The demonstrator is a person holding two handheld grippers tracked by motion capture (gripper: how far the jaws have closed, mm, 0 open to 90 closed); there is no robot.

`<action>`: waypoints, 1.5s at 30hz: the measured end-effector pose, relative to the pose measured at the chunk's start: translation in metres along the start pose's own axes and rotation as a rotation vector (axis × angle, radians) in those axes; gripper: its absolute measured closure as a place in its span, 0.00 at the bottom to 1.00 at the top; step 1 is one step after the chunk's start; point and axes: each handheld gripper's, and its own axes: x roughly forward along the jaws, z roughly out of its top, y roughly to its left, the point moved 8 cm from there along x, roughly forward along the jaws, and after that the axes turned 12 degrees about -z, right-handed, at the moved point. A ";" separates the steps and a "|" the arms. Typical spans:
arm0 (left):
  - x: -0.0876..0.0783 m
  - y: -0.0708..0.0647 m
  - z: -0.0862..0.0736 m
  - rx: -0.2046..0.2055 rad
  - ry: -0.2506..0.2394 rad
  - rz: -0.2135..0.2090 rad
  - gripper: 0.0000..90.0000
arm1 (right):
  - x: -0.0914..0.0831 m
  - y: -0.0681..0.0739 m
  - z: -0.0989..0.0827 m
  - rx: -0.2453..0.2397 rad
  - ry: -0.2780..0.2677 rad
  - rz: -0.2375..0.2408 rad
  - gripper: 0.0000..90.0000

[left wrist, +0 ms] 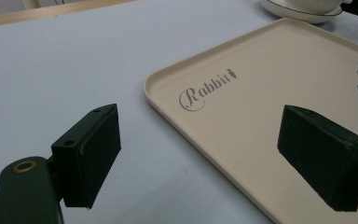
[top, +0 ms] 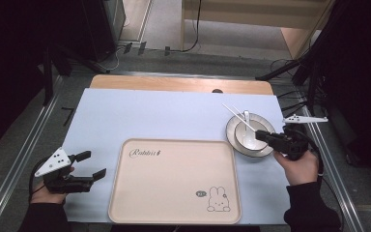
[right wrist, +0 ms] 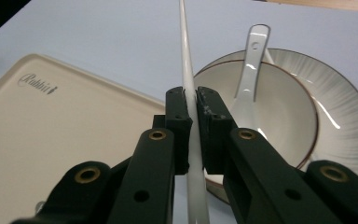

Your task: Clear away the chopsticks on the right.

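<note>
My right gripper (right wrist: 193, 100) is shut on a long white chopstick (right wrist: 185, 46) that runs up between its jaws. In the high view the right gripper (top: 263, 137) hangs over the near edge of a white bowl (top: 251, 135), and the chopstick (top: 236, 116) slants up to the left from it. The bowl (right wrist: 279, 112) sits on a ribbed plate (right wrist: 349, 116) and holds a white ceramic spoon (right wrist: 251, 60). My left gripper (top: 92, 165) rests open at the table's near left, beside the beige rabbit tray (top: 174, 183). Nothing is between its jaws, which frame the tray's corner (left wrist: 270, 93).
A pale blue mat (top: 149, 111) covers the table, with a wooden strip (top: 174, 83) along the far edge. A second thin white stick (top: 236, 110) lies across the bowl's far side. Metal rails (top: 24, 150) flank the table, and cables cross the floor beyond.
</note>
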 end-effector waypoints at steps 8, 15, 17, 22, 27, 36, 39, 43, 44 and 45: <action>0.002 0.001 0.000 0.000 0.004 -0.003 0.15 | -0.007 0.030 -0.026 -0.032 0.011 0.004 0.94; 0.003 0.001 0.002 0.007 0.007 -0.001 0.15 | -0.007 0.046 -0.048 -0.036 0.037 0.014 0.94; 0.004 0.001 0.002 0.006 0.005 -0.002 0.15 | -0.007 0.050 -0.055 -0.039 0.044 0.017 0.94; 0.005 0.001 0.003 0.012 0.008 -0.007 0.15 | -0.001 0.059 -0.070 -0.052 0.069 0.017 0.94; 0.006 0.000 0.004 0.013 0.005 -0.011 0.15 | 0.010 0.068 -0.083 -0.059 0.115 0.014 0.94; 0.006 0.000 0.003 0.014 0.006 -0.013 0.15 | 0.032 0.082 -0.105 -0.050 0.185 0.006 0.93; 0.006 -0.001 0.003 0.016 0.012 -0.014 0.15 | 0.038 0.090 -0.108 -0.056 0.182 0.030 0.93; 0.006 -0.001 0.004 0.017 0.009 -0.016 0.15 | 0.048 0.097 -0.115 -0.049 0.198 0.050 0.93; 0.006 -0.001 0.004 0.017 0.009 -0.016 0.15 | 0.051 0.097 -0.116 -0.053 0.204 0.047 0.93; 0.006 -0.001 0.004 0.017 0.009 -0.016 0.15 | 0.052 0.098 -0.116 -0.049 0.206 0.051 0.93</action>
